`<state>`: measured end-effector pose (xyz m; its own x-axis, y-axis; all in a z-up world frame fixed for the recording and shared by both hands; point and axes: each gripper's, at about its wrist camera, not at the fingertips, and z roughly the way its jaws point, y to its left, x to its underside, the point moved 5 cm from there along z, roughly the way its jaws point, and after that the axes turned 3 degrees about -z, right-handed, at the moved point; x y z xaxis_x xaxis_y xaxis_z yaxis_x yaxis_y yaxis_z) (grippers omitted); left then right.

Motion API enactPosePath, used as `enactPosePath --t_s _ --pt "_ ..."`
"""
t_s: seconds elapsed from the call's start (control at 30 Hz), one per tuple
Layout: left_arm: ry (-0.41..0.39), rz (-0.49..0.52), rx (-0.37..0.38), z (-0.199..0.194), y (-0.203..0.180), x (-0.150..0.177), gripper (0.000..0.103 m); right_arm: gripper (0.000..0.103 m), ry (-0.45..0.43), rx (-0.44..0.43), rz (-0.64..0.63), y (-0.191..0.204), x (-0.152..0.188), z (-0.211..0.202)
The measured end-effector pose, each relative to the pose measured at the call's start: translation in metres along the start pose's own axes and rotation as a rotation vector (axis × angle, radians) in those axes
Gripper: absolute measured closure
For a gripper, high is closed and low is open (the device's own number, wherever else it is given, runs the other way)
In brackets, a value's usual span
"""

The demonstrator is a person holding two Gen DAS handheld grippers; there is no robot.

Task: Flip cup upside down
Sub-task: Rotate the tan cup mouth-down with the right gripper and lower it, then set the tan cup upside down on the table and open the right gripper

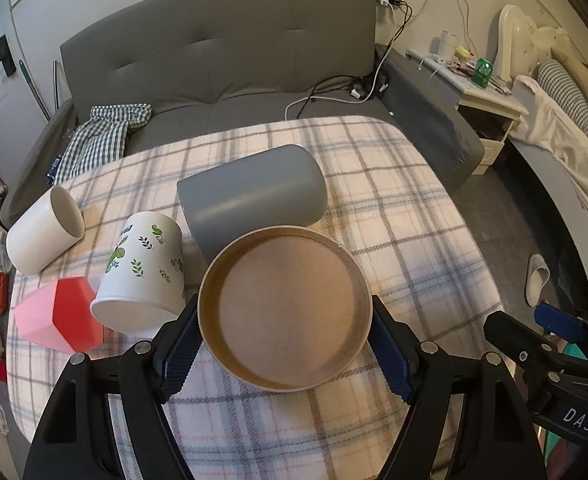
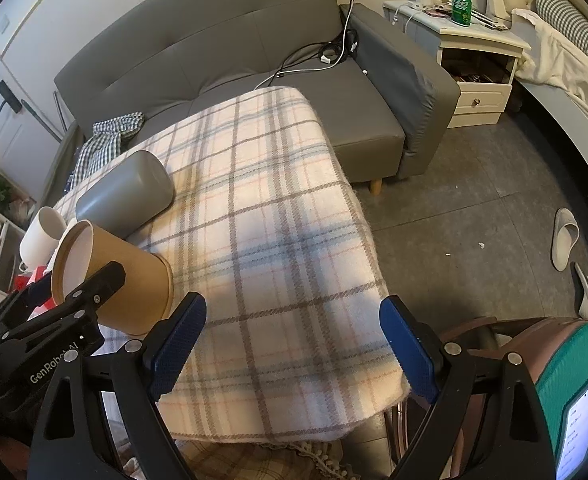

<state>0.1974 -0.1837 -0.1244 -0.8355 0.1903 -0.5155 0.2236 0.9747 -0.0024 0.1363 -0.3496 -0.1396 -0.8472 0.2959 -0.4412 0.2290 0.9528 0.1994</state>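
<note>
Holding entry: your left hand-held gripper (image 1: 283,344) is clamped on the brown paper cup (image 1: 285,309), its blue pads (image 1: 181,344) pressed to opposite sides of the wall. In the left wrist view you look at the cup's recessed base, facing the camera. In the right wrist view the same cup (image 2: 113,280) is tilted, base raised toward the left, rim end lower right, near or at the plaid cloth; whether it touches cannot be told.

Your right hand-held gripper (image 2: 294,344): jaws wide apart, holding nothing, over the near right part of the table (image 2: 273,220).

Items on the table:
- Grey cup (image 1: 251,194), lying on its side, just behind the brown paper cup.
- White cup with green leaf print (image 1: 143,270), tilted, open end toward you, just left of the brown paper cup.
- Plain white cup (image 1: 43,234), on its side at the left edge, mouth facing right.
- Pink and red box (image 1: 59,314), at the near left edge, beside the leaf-print cup.

Surroundings:
- Grey sofa (image 1: 221,60) behind the table, with a checked cloth (image 1: 101,132) on its left seat and cables (image 1: 334,96) on its right.
- White nightstand (image 2: 478,68), to the right, carrying a green can (image 2: 462,8).
- Slipper (image 2: 564,238) on the floor.
</note>
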Motion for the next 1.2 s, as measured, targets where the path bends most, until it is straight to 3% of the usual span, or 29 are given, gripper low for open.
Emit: enactPosePath --t_s 0.2,0.63,0.9,1.2 --pt "0.007 -0.029 0.017 -0.007 0.001 -0.002 0.023 0.014 -0.021 -0.006 -0.006 0.001 0.000 -0.010" --pt "-0.067 -0.070 0.072 -0.054 0.007 -0.023 0.023 0.014 -0.103 -0.009 -0.023 0.006 -0.003 -0.065" --pt "-0.191 -0.078 0.080 -0.117 0.019 -0.025 0.023 0.014 -0.183 -0.039 -0.064 0.025 0.003 -0.114" --pt "-0.317 -0.079 0.055 -0.173 0.046 0.003 0.023 0.014 -0.281 -0.082 -0.142 0.053 0.022 -0.155"
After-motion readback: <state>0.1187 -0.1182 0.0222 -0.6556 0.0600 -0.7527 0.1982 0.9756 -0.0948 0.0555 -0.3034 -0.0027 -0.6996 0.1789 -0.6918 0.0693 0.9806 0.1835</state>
